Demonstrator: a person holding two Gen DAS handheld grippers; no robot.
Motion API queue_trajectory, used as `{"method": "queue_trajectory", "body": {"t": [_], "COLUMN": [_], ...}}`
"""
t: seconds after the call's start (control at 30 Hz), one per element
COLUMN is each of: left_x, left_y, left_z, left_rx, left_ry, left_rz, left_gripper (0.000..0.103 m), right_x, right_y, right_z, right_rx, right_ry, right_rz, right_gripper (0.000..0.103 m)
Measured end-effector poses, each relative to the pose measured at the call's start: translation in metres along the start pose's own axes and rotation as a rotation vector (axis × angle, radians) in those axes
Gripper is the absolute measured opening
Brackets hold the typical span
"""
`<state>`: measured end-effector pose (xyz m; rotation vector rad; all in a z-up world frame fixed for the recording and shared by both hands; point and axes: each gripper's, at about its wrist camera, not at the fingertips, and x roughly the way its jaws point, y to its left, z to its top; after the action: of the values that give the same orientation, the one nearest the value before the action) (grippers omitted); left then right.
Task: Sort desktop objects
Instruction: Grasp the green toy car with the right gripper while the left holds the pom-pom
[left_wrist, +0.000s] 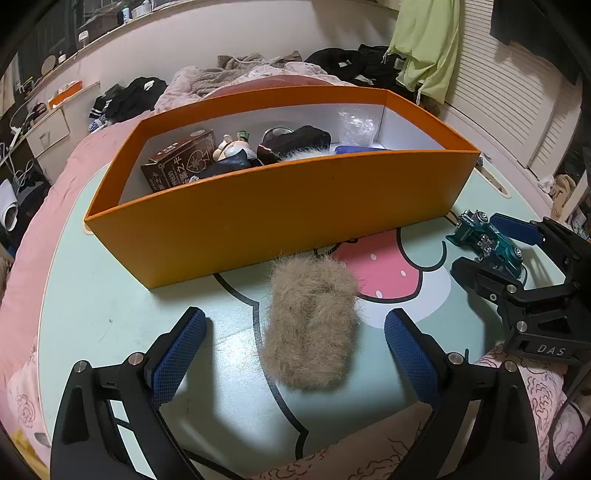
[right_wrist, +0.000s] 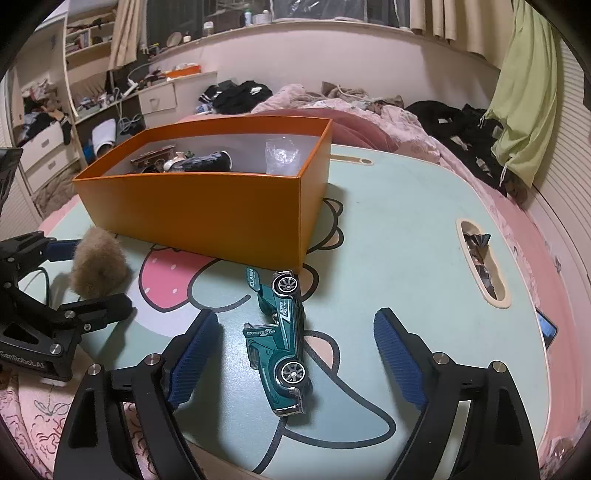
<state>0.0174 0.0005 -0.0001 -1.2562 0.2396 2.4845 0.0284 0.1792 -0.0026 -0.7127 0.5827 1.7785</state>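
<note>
A tan furry ball (left_wrist: 311, 325) lies on the pale green cartoon table (left_wrist: 110, 317) in front of the orange box (left_wrist: 280, 218). My left gripper (left_wrist: 295, 325) is open, its blue pads on either side of the ball, not touching. A teal toy car (right_wrist: 282, 339) lies on its side on the table. My right gripper (right_wrist: 295, 336) is open around the car, pads apart from it. The right gripper also shows in the left wrist view (left_wrist: 495, 251), and the furry ball in the right wrist view (right_wrist: 98, 264).
The orange box (right_wrist: 207, 210) holds a brown card box (left_wrist: 181, 166), a small figurine (left_wrist: 232, 146), dark items and a clear plastic bag (left_wrist: 356, 127). A slot in the table (right_wrist: 480, 262) holds scraps. A bed with clothes lies behind.
</note>
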Motion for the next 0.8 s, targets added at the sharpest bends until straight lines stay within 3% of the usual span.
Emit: {"method": "queue_trajectory", "body": {"t": [0.6, 0.63, 0.67, 0.7, 0.73, 0.77, 0.8], "left_x": [0.000, 0.000, -0.003, -0.006, -0.009, -0.011, -0.011], "left_y": [0.001, 0.002, 0.002, 0.003, 0.003, 0.004, 0.004], "left_z": [0.002, 0.001, 0.000, 0.000, -0.001, -0.002, -0.003], "left_rx": [-0.027, -0.031, -0.035, -0.037, -0.038, -0.038, -0.040], "left_ry": [-0.003, -0.008, -0.023, -0.040, -0.056, -0.063, -0.065], "left_rz": [0.021, 0.024, 0.025, 0.025, 0.020, 0.011, -0.001], "left_gripper": [0.097, 0.093, 0.076, 0.063, 0.036, 0.027, 0.027], "right_x": [-0.003, -0.005, -0.007, -0.009, -0.010, -0.010, -0.010], "right_y": [-0.005, -0.005, -0.004, -0.002, 0.000, 0.003, 0.006], "right_z": [-0.005, -0.005, -0.005, -0.006, -0.006, -0.006, -0.006], "right_rx": [0.016, 0.015, 0.013, 0.002, -0.012, -0.023, -0.038], "right_ry": [-0.004, -0.012, -0.024, -0.036, -0.039, -0.039, -0.035], "right_rz": [-0.019, -0.017, -0.008, 0.022, 0.031, 0.044, 0.063], "right_gripper": [0.089, 0.080, 0.066, 0.031, 0.024, 0.024, 0.024]}}
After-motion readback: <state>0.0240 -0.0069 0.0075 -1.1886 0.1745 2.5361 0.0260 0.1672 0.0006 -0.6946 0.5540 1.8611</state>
